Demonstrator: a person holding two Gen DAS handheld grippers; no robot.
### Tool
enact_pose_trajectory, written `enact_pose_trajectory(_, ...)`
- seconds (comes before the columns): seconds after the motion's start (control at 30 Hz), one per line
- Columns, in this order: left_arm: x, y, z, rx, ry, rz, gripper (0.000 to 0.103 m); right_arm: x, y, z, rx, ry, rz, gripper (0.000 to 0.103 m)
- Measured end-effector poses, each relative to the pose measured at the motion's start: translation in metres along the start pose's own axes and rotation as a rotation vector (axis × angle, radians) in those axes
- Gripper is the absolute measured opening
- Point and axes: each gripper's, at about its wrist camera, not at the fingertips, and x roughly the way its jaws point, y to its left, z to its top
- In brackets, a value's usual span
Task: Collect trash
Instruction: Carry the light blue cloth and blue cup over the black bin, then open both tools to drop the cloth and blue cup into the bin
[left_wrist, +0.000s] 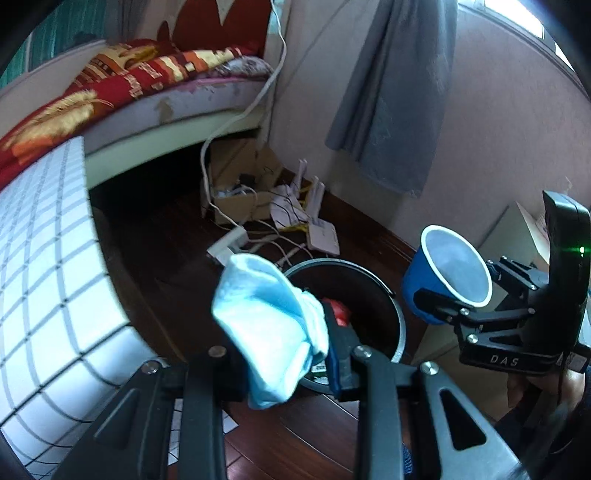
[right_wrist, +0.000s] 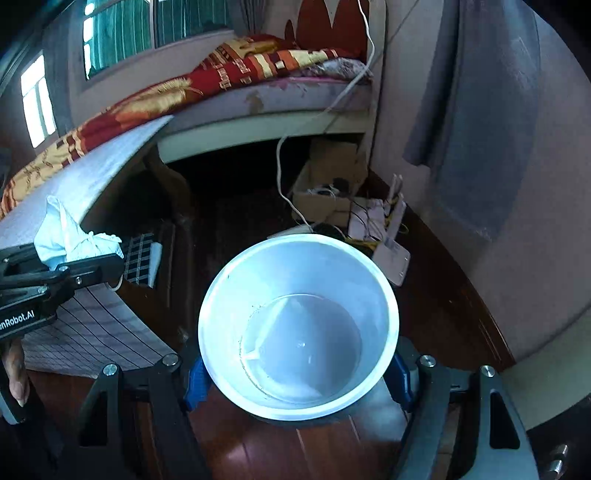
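1. Bed (left_wrist: 155, 85): red and gold patterned blanket on top, against the far wall, well behind everything else.
2. Table (left_wrist: 44, 258): white cloth with a dark grid; stands at the left, just beside the bin.
3. Floor (left_wrist: 295, 435): dark red wood; a cardboard box (left_wrist: 240, 184), white cables and a white router (left_wrist: 323, 238) lie near the wall.
4. Bin (left_wrist: 400, 325): round, dark, open-topped, standing on the floor; something red shows inside it.
5. Left gripper (left_wrist: 288, 354): jaws narrowed and clamped on the tissue, raised over the near-left rim of the bin.
6. Right gripper (right_wrist: 295, 373): jaws spread wide, blue pads pressed against both sides of the cup, beside the bin's right edge in the left wrist view.
7. Cup (right_wrist: 299, 325): blue outside, white inside, mouth tilted toward the camera; looks empty.
8. Tissue (left_wrist: 266, 328): crumpled, pale blue-white, bulging above the left gripper's fingers.
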Motion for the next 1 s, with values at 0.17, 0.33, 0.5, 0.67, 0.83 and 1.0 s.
enact_pose_trajectory(0.17, 0.023, -0.013, -0.001, 0.023, 0.047, -0.036, 0.032, 0.008, -0.019, -0.013, 0.029, 0.028, -0.019, 0.077)
enact_pose_trajectory(0.33, 0.045, -0.023, -0.003, 0.024, 0.089, -0.064, 0.032, 0.023, -0.029, -0.024, 0.032, 0.068, -0.027, 0.077)
enact_pose_trajectory(0.5, 0.071, -0.028, -0.007, 0.017, 0.142, -0.100, 0.032, 0.044, -0.033, -0.034, 0.019, 0.113, -0.023, 0.077)
enact_pose_trajectory(0.67, 0.095, -0.032, -0.011, 0.010, 0.194, -0.111, 0.032, 0.072, -0.033, -0.045, -0.010, 0.171, -0.015, 0.077)
enact_pose_trajectory(0.83, 0.115, -0.030, -0.014, -0.030, 0.236, -0.138, 0.033, 0.092, -0.026, -0.045, -0.073, 0.200, -0.008, 0.077)
enact_pose_trajectory(1.0, 0.131, -0.011, -0.015, -0.136, 0.242, -0.124, 0.101, 0.126, -0.017, -0.059, -0.178, 0.301, -0.091, 0.091)
